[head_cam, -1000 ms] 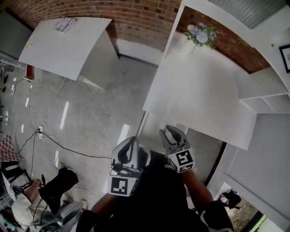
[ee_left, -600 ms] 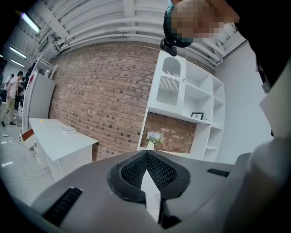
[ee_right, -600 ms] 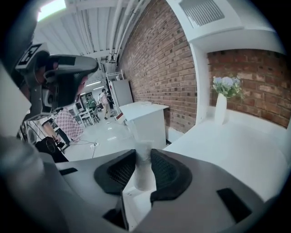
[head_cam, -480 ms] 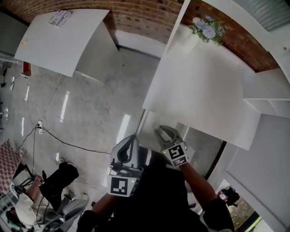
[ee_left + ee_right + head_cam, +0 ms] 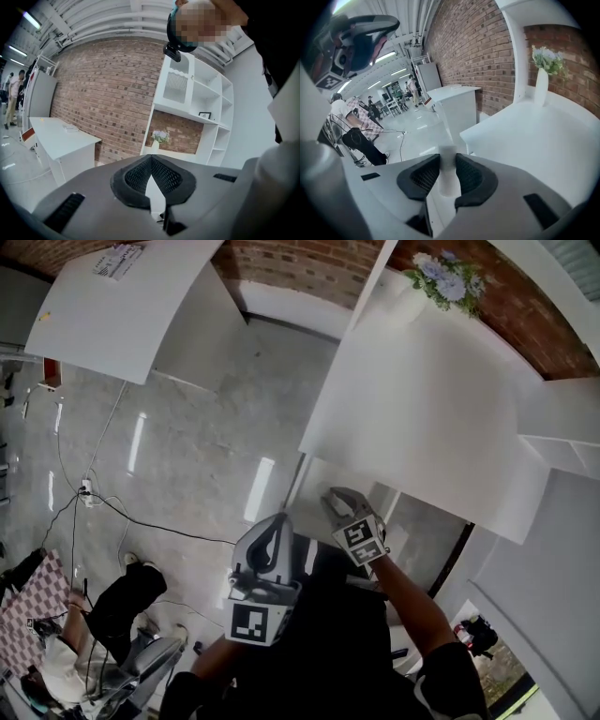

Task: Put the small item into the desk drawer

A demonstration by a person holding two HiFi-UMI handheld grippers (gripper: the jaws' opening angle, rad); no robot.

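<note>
My right gripper [image 5: 337, 497] reaches under the front edge of the white desk [image 5: 422, 418]. In the right gripper view its jaws [image 5: 447, 161] are shut on a small white cylindrical item [image 5: 448, 177], with a pad on each side of it. Below it lies a white box-like surface [image 5: 314, 512], apparently the drawer pulled out under the desk; its inside is hard to make out. The left gripper [image 5: 276, 527] hangs lower and to the left, apart from the desk. In its own view the left gripper [image 5: 151, 159] has its tips together with nothing between them.
A vase of pale flowers [image 5: 441, 277] stands at the desk's far end against the brick wall. White shelves [image 5: 562, 437] rise to the right. A second white desk [image 5: 103, 315] stands at far left. A cable [image 5: 141, 521] crosses the floor, and a seated person [image 5: 94, 634] is at lower left.
The right gripper has moved forward and slightly left, closer under the desk's edge, still holding the item. The left gripper has barely moved. The head view has tilted a little.
</note>
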